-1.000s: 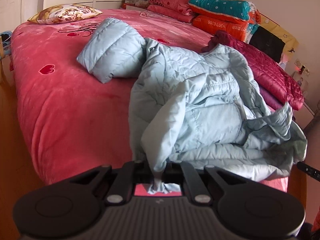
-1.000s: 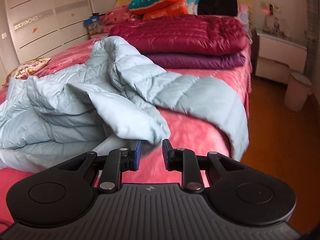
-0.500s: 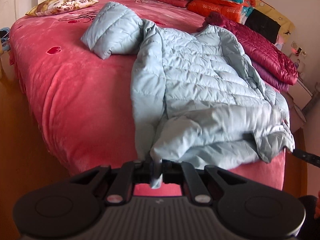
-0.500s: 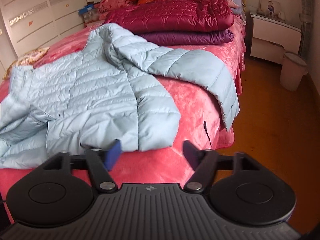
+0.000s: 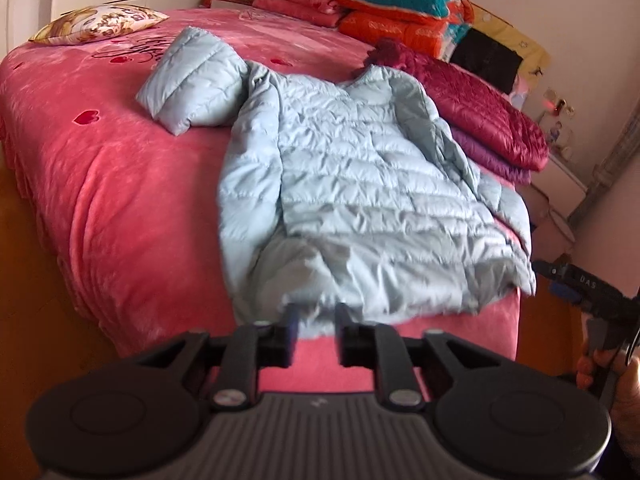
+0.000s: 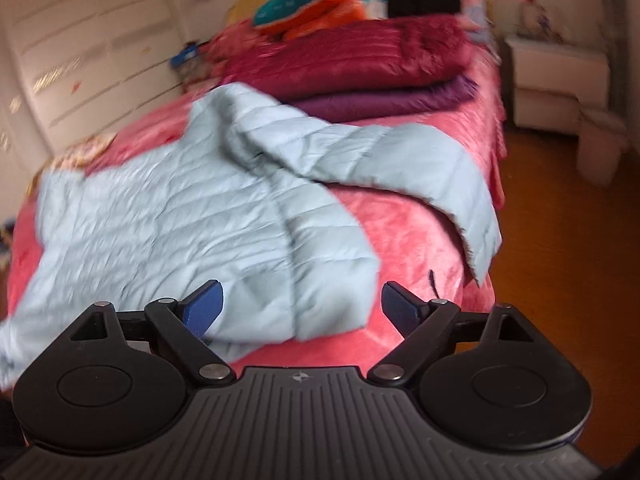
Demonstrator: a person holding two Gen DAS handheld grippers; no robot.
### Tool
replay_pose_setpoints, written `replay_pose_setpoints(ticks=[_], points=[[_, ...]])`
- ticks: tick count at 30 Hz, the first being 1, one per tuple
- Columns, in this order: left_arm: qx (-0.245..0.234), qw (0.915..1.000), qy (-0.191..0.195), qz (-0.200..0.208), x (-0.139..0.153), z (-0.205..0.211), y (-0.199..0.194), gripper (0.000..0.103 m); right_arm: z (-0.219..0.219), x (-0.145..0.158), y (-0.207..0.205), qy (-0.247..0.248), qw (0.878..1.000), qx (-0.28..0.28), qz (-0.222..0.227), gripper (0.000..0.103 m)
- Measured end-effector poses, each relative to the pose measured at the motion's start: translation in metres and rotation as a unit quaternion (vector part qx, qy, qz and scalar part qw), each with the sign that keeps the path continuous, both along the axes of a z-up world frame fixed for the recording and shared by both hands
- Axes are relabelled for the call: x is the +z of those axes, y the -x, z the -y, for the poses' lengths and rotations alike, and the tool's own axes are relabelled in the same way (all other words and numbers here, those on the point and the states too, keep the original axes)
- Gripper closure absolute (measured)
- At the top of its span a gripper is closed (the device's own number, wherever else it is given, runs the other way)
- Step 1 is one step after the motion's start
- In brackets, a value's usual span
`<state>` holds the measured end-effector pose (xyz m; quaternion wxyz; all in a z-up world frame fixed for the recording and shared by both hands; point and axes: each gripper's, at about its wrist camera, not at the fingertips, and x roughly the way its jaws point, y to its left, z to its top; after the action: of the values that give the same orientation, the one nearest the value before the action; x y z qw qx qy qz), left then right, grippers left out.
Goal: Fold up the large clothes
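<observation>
A light blue puffer jacket (image 5: 360,184) lies spread flat on the pink bed (image 5: 120,200), its hem at the near edge. One sleeve (image 5: 192,88) lies folded at the far left, and the other sleeve (image 6: 440,168) hangs over the bed's right side. My left gripper (image 5: 316,332) sits right at the hem with its jaws opening; a strip of hem shows in the narrow gap, and the pads do not press on it. My right gripper (image 6: 302,302) hovers over the jacket's near right corner (image 6: 320,288), its jaws still opening and wide apart, gripping nothing.
Folded maroon and purple jackets (image 5: 488,124) are stacked at the bed's right. Bright pillows (image 5: 396,4) and a patterned cushion (image 5: 100,22) lie at the back. A white nightstand (image 6: 556,80) and bin (image 6: 600,148) stand on the wooden floor (image 6: 560,260) to the right.
The bunched jacket has been drawn out flat toward the bed's near edge. Both grippers have let go of the hem: the right opened wide, the left opened slightly.
</observation>
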<state>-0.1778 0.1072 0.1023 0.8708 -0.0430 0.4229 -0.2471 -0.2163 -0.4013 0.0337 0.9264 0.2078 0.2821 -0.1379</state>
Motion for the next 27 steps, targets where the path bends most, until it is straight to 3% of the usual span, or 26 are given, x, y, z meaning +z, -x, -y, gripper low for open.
replay_pose_setpoints(ticks=[5,9,15,19,22,24,25,27], points=[[0.034,0.9986,0.04,-0.008,-0.004,-0.004,-0.026,0.054,0.034,-0.018,-0.01,-0.083,0.996,-0.035,0.014,0.0],[0.062,0.9968,0.049,-0.009,-0.018,-0.006,-0.052,0.039,0.049,-0.032,-0.023,-0.123,0.991,-0.044,0.016,0.0],[0.073,0.9965,0.033,-0.023,-0.046,0.002,-0.075,0.036,0.042,-0.035,-0.042,-0.109,0.994,-0.001,0.023,0.0],[0.063,0.9974,0.025,-0.022,-0.055,0.011,-0.076,0.036,0.031,-0.043,-0.059,-0.097,0.995,0.025,-0.009,0.0],[0.063,0.9976,0.019,-0.021,-0.057,0.014,-0.076,0.046,0.029,-0.043,-0.063,-0.091,0.995,0.031,-0.013,0.0],[0.061,0.9978,0.015,-0.023,-0.058,0.015,-0.077,0.072,0.03,-0.042,-0.062,-0.094,0.995,0.032,-0.014,0.0],[0.059,0.9979,0.013,-0.022,-0.058,0.016,-0.077,0.075,0.03,-0.042,-0.062,-0.093,0.995,0.032,-0.014,0.0],[0.056,0.9982,0.014,-0.018,-0.056,0.017,-0.074,0.087,0.027,-0.039,-0.06,-0.091,0.995,0.038,-0.014,0.019]])
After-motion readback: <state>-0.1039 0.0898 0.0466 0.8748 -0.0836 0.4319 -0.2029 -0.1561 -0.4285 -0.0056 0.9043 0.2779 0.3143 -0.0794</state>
